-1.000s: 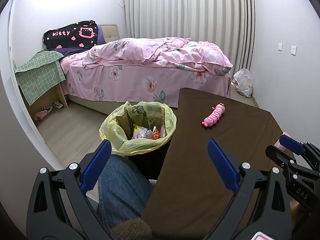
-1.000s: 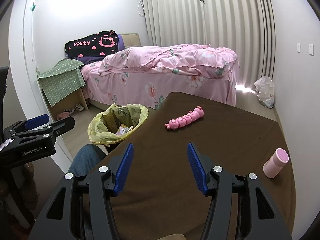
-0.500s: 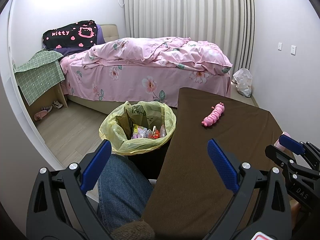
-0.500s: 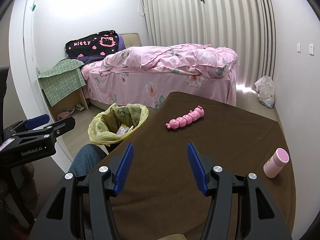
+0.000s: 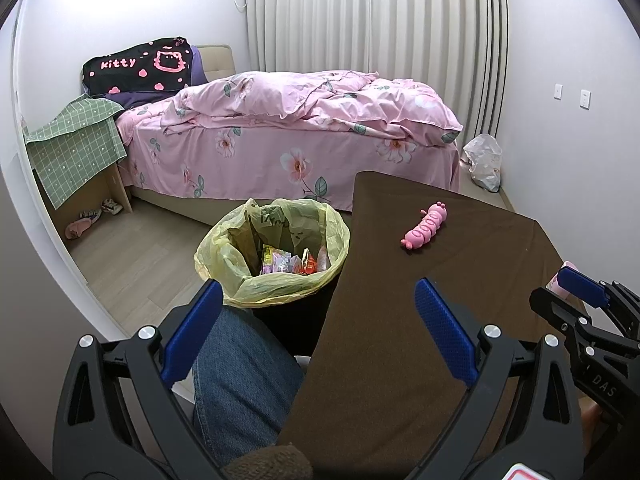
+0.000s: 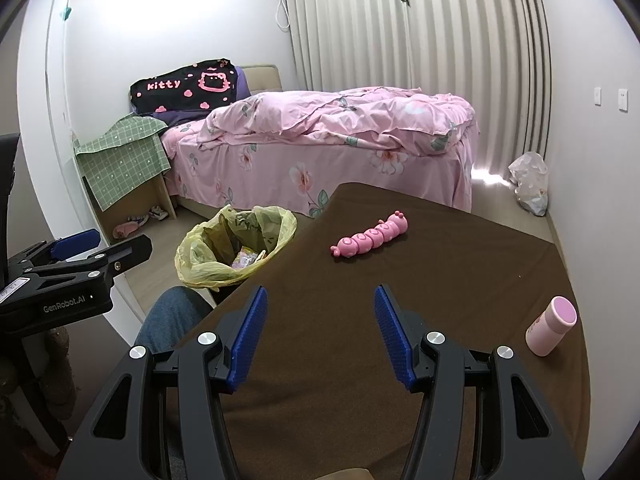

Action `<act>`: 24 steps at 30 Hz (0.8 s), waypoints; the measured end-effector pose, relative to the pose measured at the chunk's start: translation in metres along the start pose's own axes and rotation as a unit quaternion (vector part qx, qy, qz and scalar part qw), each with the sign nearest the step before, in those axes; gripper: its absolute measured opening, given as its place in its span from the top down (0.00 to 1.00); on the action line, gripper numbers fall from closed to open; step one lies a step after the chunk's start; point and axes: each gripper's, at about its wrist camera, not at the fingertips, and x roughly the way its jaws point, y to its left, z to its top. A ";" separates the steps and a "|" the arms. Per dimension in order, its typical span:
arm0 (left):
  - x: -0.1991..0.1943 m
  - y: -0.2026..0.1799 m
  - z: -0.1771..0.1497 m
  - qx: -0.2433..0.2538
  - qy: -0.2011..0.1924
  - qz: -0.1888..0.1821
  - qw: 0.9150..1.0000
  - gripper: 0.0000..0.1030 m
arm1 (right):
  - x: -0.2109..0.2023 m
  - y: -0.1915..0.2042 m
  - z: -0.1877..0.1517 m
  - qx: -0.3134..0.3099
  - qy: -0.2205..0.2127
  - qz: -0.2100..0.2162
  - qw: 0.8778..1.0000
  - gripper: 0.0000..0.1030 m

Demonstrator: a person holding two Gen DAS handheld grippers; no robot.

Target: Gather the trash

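Both tools, left tool [image 5: 316, 336] and right tool [image 6: 318, 334], gape empty. A pink segmented plastic caterpillar toy [image 6: 371, 236] lies diagonally on the brown worktop [image 6: 440, 280], ahead of the right tool, which is nearer.

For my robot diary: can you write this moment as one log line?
left gripper: open, empty | right gripper: open, empty | yellow-bagged trash bin: holds wrappers | pink caterpillar toy: on brown table

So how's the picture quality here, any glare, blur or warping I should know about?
Left wrist view: sharp, evenly lit, strong fisheye bending of the curtain and walls, dark vignette corners. Right wrist view: same warping, plus one blown-out patch of daylight on the floor under the curtain beside the bed; the brown table is dim but readable.
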 end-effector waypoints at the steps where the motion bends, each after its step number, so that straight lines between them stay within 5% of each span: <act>1: 0.000 0.001 0.000 0.000 0.000 0.000 1.000 0.11 | 0.000 0.000 0.000 -0.001 0.000 0.000 1.000 0.49; 24: 0.001 0.003 0.000 -0.004 0.001 0.001 1.000 0.11 | 0.000 0.001 0.000 -0.002 0.001 -0.002 1.000 0.49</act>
